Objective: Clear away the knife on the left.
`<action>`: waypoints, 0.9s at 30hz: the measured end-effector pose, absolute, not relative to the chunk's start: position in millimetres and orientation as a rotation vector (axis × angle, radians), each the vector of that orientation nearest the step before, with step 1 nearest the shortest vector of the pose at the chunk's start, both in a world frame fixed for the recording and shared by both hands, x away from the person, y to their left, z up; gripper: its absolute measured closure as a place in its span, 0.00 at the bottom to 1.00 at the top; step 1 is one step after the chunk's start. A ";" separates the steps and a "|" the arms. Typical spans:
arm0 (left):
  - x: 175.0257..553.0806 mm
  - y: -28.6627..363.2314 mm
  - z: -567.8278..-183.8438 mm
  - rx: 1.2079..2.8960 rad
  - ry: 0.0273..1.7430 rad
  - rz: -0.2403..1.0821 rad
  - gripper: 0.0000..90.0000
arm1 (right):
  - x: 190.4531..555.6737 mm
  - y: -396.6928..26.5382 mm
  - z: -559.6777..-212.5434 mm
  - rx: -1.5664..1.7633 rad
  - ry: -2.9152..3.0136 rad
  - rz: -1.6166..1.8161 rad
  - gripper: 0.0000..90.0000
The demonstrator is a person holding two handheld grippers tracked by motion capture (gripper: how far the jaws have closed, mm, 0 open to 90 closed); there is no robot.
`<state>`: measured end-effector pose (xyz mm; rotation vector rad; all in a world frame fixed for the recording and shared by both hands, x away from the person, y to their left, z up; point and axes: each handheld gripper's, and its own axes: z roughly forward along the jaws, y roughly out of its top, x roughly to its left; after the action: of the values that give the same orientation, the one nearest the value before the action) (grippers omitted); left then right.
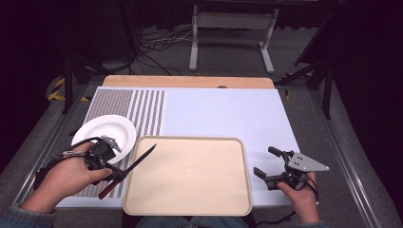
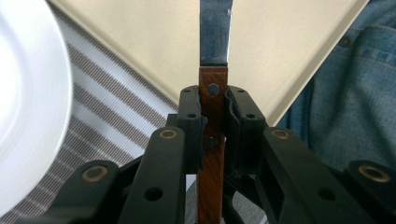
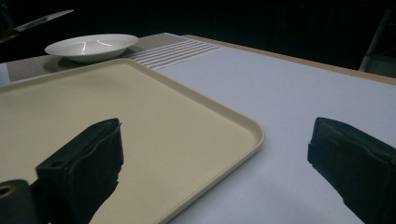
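A knife [image 1: 128, 170] with a brown wooden handle and dark blade is held in the air at the front left, its tip over the left rim of the beige tray [image 1: 190, 190]. My left gripper [image 1: 116, 173] is shut on the handle. In the left gripper view the pads clamp the riveted handle of the knife [image 2: 212, 140], and the blade points out over the tray [image 2: 280, 51]. My right gripper [image 1: 266, 164] stands open beside the tray's right edge, nothing between its jaws. The right gripper view shows its gripper [image 3: 215, 163] over the tray's corner [image 3: 243, 126].
A white plate [image 1: 107, 133] lies on the striped placemat [image 1: 142, 107] at the left, just behind my left hand. A pale blue mat [image 1: 228, 114] covers the table behind and to the right of the tray. The plate [image 3: 91, 46] shows far off in the right gripper view.
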<state>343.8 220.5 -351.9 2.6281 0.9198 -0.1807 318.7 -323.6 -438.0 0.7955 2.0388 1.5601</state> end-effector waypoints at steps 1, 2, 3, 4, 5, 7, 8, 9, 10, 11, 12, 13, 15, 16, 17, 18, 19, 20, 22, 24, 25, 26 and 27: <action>344.6 217.8 -353.3 2.624 0.919 -0.190 0.86 | 318.6 -323.5 -438.0 0.798 2.036 1.558 0.04; 345.2 214.1 -354.9 2.628 0.917 -0.185 0.86 | 318.7 -323.6 -438.1 0.797 2.037 1.557 0.04; 345.5 211.4 -356.0 2.625 0.916 -0.190 0.86 | 318.7 -323.7 -438.2 0.797 2.037 1.557 0.04; 346.3 208.9 -357.0 2.627 0.917 -0.202 0.86 | 318.8 -323.8 -438.2 0.796 2.038 1.558 0.04; 346.9 206.3 -358.3 2.626 0.916 -0.208 0.86 | 318.9 -323.7 -438.3 0.797 2.037 1.562 0.04; 348.2 201.2 -359.9 2.626 0.913 -0.208 0.86 | 319.0 -323.9 -438.3 0.795 2.040 1.561 0.04; 349.3 198.9 -360.7 2.632 0.901 -0.209 0.86 | 319.0 -323.9 -438.4 0.795 2.038 1.564 0.04; 349.4 196.1 -361.2 2.628 0.906 -0.206 0.86 | 319.1 -324.1 -438.5 0.796 2.039 1.565 0.04; 350.2 193.6 -362.2 2.628 0.897 -0.217 0.86 | 319.1 -324.3 -438.6 0.798 2.038 1.566 0.04; 350.4 190.2 -363.0 2.636 0.899 -0.216 0.86 | 319.2 -324.3 -438.6 0.798 2.038 1.568 0.04; 350.8 188.3 -363.9 2.638 0.894 -0.211 0.86 | 319.2 -324.4 -438.5 0.798 2.037 1.569 0.04; 350.8 185.2 -365.5 2.645 0.901 -0.215 0.86 | 319.1 -324.4 -438.4 0.798 2.037 1.567 0.04; 351.3 182.0 -367.2 2.652 0.911 -0.223 0.86 | 318.9 -324.6 -438.1 0.797 2.037 1.568 0.04; 352.3 180.7 -368.3 2.651 0.901 -0.223 0.86 | 318.8 -324.7 -438.1 0.797 2.037 1.567 0.04; 352.3 180.7 -368.3 2.651 0.901 -0.223 0.86 | 318.8 -324.8 -438.2 0.798 2.037 1.568 0.04; 352.6 178.1 -369.2 2.644 0.910 -0.225 0.86 | 318.8 -325.0 -438.1 0.797 2.039 1.565 0.04; 353.0 176.6 -369.6 2.640 0.915 -0.228 0.86 | 318.9 -324.9 -438.2 0.797 2.039 1.565 0.04; 353.0 176.6 -369.6 2.640 0.915 -0.228 0.86 | 318.9 -324.9 -438.2 0.797 2.039 1.565 0.04; 353.2 173.6 -371.1 2.630 0.931 -0.228 0.86 | 319.1 -324.9 -438.3 0.797 2.040 1.563 0.04; 353.9 171.3 -372.8 2.632 0.933 -0.235 0.86 | 319.1 -324.5 -438.3 0.795 2.038 1.570 0.04; 354.3 170.1 -373.8 2.630 0.936 -0.237 0.86 | 319.0 -324.5 -438.1 0.794 2.039 1.566 0.04; 354.1 168.3 -375.2 2.627 0.949 -0.246 0.86 | 319.0 -324.6 -438.1 0.793 2.039 1.566 0.04; 355.0 167.4 -376.2 2.629 0.936 -0.246 0.86 | 318.9 -324.8 -438.0 0.794 2.039 1.566 0.04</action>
<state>355.0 167.4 -376.2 2.6289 0.9362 -0.2459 318.9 -324.8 -438.0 0.7942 2.0389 1.5664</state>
